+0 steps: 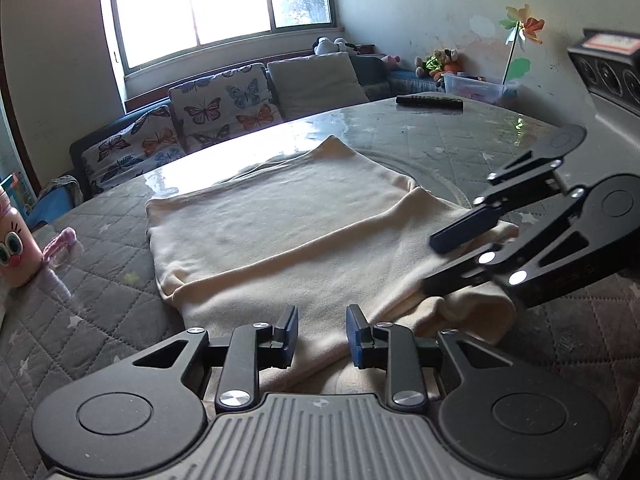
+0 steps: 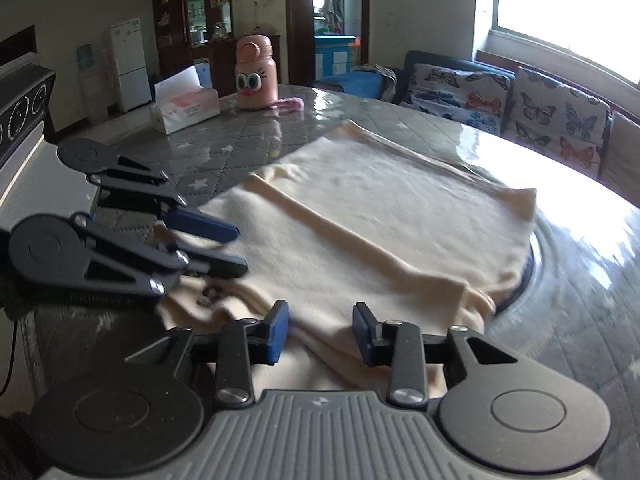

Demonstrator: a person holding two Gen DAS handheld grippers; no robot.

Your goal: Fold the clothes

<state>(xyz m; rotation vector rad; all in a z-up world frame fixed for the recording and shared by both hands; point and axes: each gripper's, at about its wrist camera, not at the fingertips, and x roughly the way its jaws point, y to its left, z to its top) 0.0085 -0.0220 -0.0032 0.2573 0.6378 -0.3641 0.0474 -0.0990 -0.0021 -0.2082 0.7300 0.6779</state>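
Note:
A cream garment lies partly folded on the grey quilted table; it also shows in the right wrist view. My left gripper is open, its jaws apart over the garment's near edge, with nothing between them. My right gripper is open too, over the garment's near edge, empty. In the left wrist view the right gripper sits at the right with its fingers spread above a folded sleeve. In the right wrist view the left gripper sits at the left over the cloth.
A pink cartoon bottle and a tissue box stand at the table's far side. A black remote lies near the far edge. A sofa with butterfly cushions runs under the window. A glass turntable rim borders the garment.

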